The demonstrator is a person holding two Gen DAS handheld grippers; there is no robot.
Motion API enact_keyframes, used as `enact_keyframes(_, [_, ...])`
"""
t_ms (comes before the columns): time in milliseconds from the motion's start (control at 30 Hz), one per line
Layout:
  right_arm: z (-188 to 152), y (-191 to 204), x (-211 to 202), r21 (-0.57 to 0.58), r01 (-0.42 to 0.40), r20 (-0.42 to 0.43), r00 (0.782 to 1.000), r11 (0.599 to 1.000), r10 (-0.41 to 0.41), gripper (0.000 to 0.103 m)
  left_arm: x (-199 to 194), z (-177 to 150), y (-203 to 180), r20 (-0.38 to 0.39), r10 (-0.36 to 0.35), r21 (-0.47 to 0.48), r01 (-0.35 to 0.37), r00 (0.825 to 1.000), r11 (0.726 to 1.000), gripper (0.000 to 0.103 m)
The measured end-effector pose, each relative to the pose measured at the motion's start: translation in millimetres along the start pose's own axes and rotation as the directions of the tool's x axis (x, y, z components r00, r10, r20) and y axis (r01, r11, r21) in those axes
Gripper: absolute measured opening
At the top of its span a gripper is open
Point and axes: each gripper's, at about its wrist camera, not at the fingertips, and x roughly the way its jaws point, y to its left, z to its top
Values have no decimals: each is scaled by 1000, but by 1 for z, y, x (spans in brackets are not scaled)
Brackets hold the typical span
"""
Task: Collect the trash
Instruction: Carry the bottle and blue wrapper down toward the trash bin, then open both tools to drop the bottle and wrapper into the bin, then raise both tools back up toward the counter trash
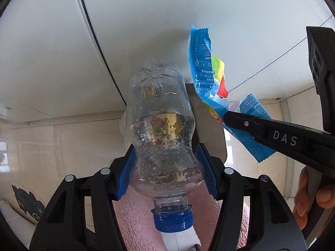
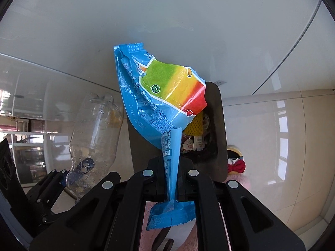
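left tool [image 1: 165, 167]: clamped on clear plastic bottle [image 1: 161, 129] — blue pads [image 1: 123, 173] pressed into both sides of the pinched waist, lower body squeezed in.
bottle: held off the floor, blue cap [image 1: 173, 219] toward the camera, base pointing away; droplets inside, no label visible. In the right wrist view, same bottle [image 2: 96, 133] at left, crumpled, left tool [image 2: 52, 179] gripping near its lower end.
right tool [image 2: 172, 179]: shut tight on blue snack wrapper [image 2: 155, 96] — narrow twisted tail pinched between the black fingers, serrated end sticking out behind them toward the camera.
wrapper: raised, fanning out past the fingertips; green-yellow-red panel with small fruit icons, printed text on the blue side. From the left wrist view, wrapper [image 1: 206, 77] hangs just right of the bottle, gripped by the right tool [image 1: 227, 118], finger marked "DAS".
bin [image 2: 219, 129]: dark, rounded rim, straight behind both items; wrappers and a yellow mesh piece visible inside. Wrapper overlaps its opening in the right wrist view; cannot tell whether over it or in front.
bin in left view [image 1: 211, 133]: mostly hidden behind the bottle.
hand [image 1: 309, 200]: fingers wrapped on the right tool's handle, lower right.
below: pink fuzzy fabric [image 1: 134, 219] under the tools, beige tiled floor [image 2: 261, 129], white cabinet panel [image 1: 146, 21] behind.
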Motion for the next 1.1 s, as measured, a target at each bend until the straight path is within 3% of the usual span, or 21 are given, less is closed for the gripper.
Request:
enact_keyframes(233, [1, -1, 1, 20, 9, 10, 1000, 1000, -9, 10, 1, -4, 5, -19, -27, -13, 27, 999, 1000, 56])
enact_keyframes(300, [0, -1, 1, 30, 6, 8, 1000, 1000, -6, 28, 1, -5, 6, -20, -28, -16, 27, 999, 1000, 56])
enact_keyframes(367, [0, -1, -1, 37, 2, 20, 1000, 999, -3, 39, 2, -6, 7, -18, -29, -19, 28, 999, 999, 56])
enact_keyframes(467, [1, 1, -1, 38, -1, 26, 1000, 999, 0, 39, 1, -7, 8, -18, -32, -24, 32, 999, 999, 57])
enact_keyframes(567, [1, 3, -5, 41, 0, 40, 999, 999, -1, 45, -4, -6, 9, -2, -29, -26, 29, 1000, 999, 73])
enact_keyframes(733, [-1, 2, -14, 41, 10, 54, 998, 999, -12, 53, -16, -7, 10, 26, -25, -29, 25, 999, 999, 85])
enact_keyframes(933, [1, -4, -35, 43, 10, 86, 996, 999, -14, 56, -37, -7, 5, 61, -11, -26, 12, 998, 1000, 87])
enact_keyframes(1100, [-4, -1, -74, 18, 8, 147, 989, 1000, -10, 58, -77, -1, -2, 137, 11, -7, -10, 990, 1000, 87])
